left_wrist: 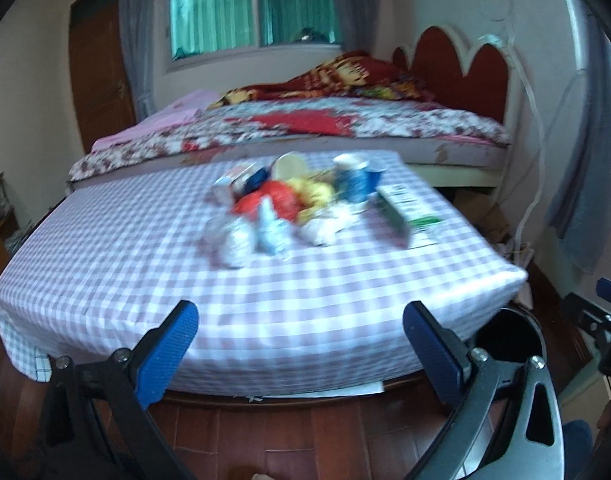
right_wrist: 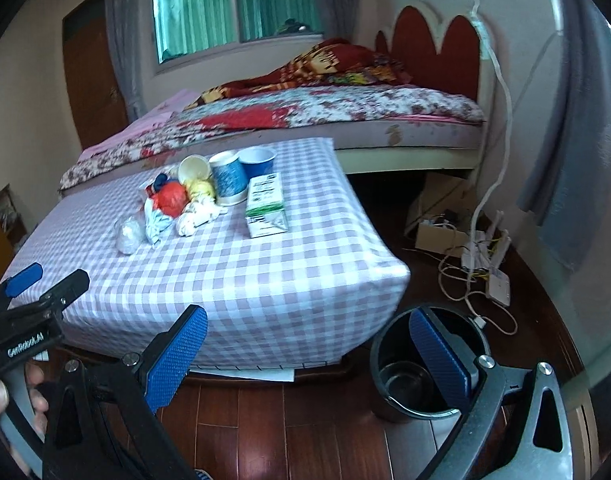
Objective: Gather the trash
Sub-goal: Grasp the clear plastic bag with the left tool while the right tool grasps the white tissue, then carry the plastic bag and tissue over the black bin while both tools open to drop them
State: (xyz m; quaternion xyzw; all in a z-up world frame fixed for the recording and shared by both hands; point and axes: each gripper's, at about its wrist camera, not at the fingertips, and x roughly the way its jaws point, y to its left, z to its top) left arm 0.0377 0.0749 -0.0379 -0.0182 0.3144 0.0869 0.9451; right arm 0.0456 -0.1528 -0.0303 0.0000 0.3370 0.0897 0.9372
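A pile of trash lies on a low table with a lilac checked cloth (left_wrist: 125,248) (right_wrist: 265,272): a red crumpled bag (left_wrist: 269,200) (right_wrist: 171,196), yellow wrapper (left_wrist: 311,192) (right_wrist: 201,190), white wads (left_wrist: 321,228) (right_wrist: 193,216), paper cups (left_wrist: 351,178) (right_wrist: 227,176) and a green-white carton (left_wrist: 405,208) (right_wrist: 265,208). A black bin (right_wrist: 421,376) (left_wrist: 505,340) stands on the floor at the table's near right corner. My left gripper (left_wrist: 301,356) is open and empty before the table's near edge. My right gripper (right_wrist: 309,360) is open and empty, its right finger over the bin.
A bed with a floral cover (left_wrist: 305,124) (right_wrist: 325,108) stands behind the table. A cardboard box (right_wrist: 437,236), cables and a power strip (right_wrist: 493,280) lie on the wooden floor at the right. The left gripper's body shows in the right wrist view (right_wrist: 25,320).
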